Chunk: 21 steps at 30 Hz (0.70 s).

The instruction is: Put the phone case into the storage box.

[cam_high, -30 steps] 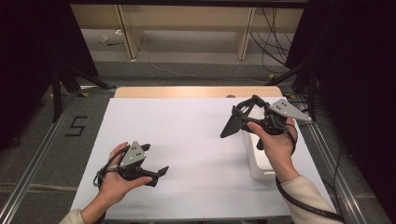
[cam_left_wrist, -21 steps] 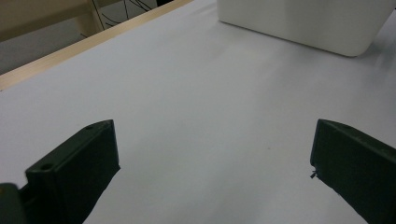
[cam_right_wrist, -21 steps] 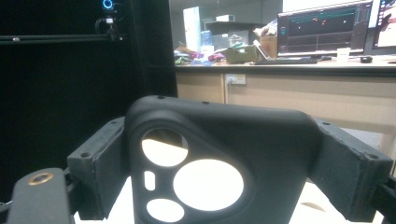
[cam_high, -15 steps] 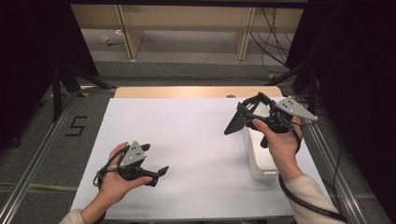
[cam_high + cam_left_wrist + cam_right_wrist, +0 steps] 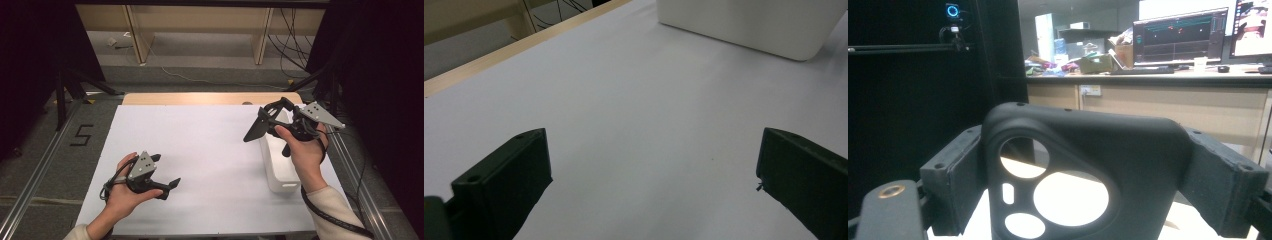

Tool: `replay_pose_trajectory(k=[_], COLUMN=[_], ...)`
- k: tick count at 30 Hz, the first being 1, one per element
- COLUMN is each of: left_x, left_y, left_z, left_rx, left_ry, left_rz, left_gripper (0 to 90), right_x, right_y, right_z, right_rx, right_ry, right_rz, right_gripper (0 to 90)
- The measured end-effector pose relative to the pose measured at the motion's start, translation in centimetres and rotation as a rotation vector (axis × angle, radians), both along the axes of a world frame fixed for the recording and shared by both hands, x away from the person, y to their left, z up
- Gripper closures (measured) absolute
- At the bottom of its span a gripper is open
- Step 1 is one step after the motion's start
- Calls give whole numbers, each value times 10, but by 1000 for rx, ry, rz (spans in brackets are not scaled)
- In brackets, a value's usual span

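A black phone case (image 5: 254, 129) with round camera cut-outs is held up in the air at the right, above the far end of a white bin (image 5: 280, 172). My right gripper (image 5: 266, 118) is shut on it. In the right gripper view the case (image 5: 1128, 150) stands across the space between both jaws, pressed at its two edges. My left gripper (image 5: 165, 170) rests low on the white table sheet (image 5: 200, 140) at the near left, pointing right. Its jaws stand wide open with nothing between them (image 5: 654, 175).
The white bin (image 5: 749, 20) runs along the table's right edge and lies ahead of the left gripper. A wooden strip (image 5: 200, 98) borders the far side of the table. Metal rails run along both sides, with dark stands beyond them.
My right hand has drifted slightly to the right with the phone case still in the jaws. The left hand and its gripper have stayed put.
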<state>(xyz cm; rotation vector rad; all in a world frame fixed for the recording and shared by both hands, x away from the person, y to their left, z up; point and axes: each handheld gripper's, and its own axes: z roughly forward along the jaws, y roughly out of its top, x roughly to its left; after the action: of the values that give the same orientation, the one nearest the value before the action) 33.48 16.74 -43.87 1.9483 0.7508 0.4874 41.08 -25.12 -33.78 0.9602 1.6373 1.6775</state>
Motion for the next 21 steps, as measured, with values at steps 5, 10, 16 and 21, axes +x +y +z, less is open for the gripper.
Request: replay_pose_trajectory(k=[5, 10, 16, 21], left_x=[0, 0, 0, 0], left_y=[0, 0, 0, 0], left_z=[0, 0, 0, 0], left_rx=[0, 0, 0, 0], left_ry=[1, 0, 0, 0], left_rz=[-1, 0, 0, 0], left_gripper=[7, 7, 7, 7], right_x=[1, 1, 2, 2], right_y=[-3, -5, -10, -14], right_z=[1, 2, 3, 4], right_rx=[0, 3, 3, 10], right_ry=[-1, -6, -10, -12], right_rz=[-10, -19, -33, -46], right_gripper=[147, 147, 147, 148])
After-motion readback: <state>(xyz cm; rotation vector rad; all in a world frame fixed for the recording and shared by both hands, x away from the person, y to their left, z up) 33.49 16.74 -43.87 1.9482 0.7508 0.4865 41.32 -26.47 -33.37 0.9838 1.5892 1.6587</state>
